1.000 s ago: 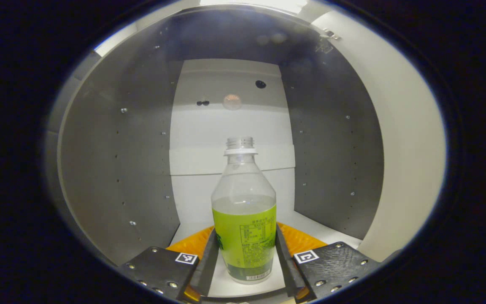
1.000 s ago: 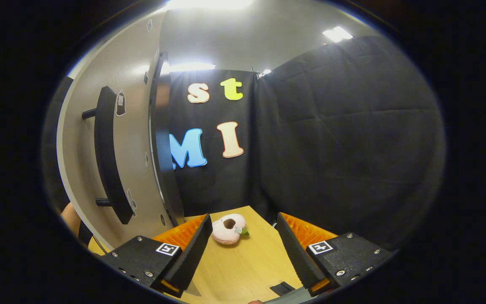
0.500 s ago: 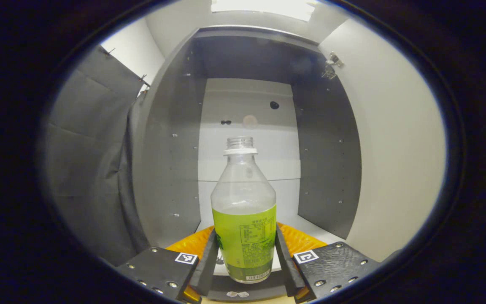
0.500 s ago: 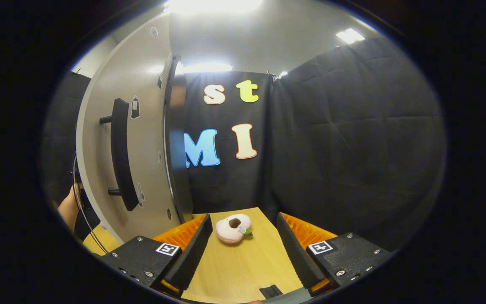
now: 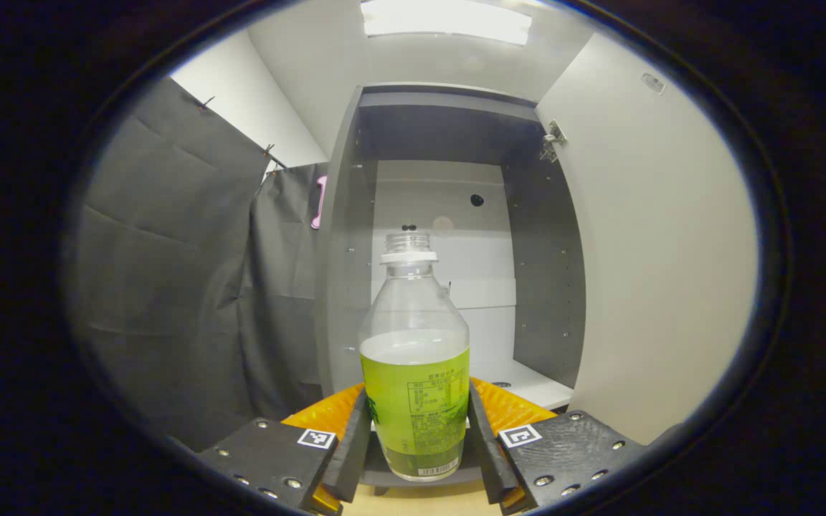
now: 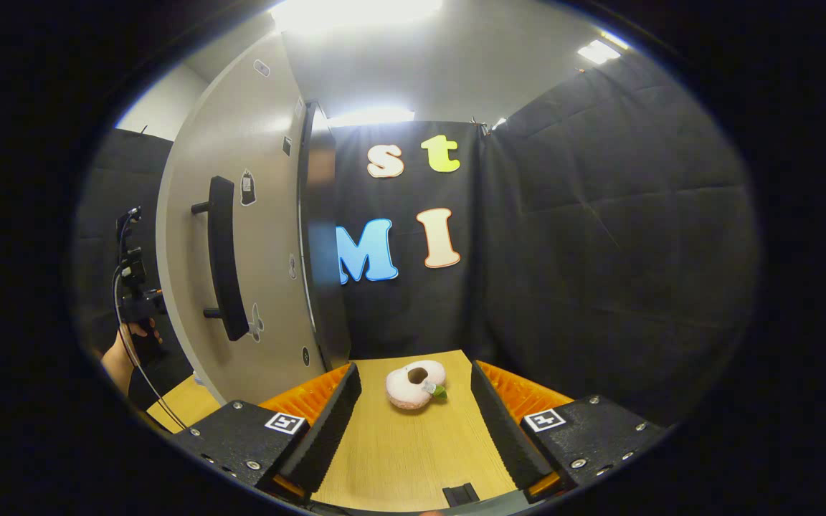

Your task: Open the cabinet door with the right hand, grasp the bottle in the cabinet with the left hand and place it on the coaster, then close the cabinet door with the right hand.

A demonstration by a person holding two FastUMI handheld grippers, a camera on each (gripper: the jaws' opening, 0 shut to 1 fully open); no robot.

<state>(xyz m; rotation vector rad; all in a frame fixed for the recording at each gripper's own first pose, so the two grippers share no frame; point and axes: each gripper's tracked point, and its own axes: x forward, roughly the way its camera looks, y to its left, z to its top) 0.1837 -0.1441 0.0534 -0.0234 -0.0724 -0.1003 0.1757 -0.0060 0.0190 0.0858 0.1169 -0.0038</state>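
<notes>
We've got the left claw (image 5: 413, 444) clamped on the bottle (image 5: 414, 358), just outside the cabinet (image 5: 449, 179). Right claw (image 6: 413, 423) sits apart, empty. Keep it upright, lower gently onto the coaster.

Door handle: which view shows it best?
Right gripper view. The handle shows whole, a dark vertical bar on the outer face of the open door. The left gripper view shows the door's plain inner face, with the handle on the far side.
</notes>
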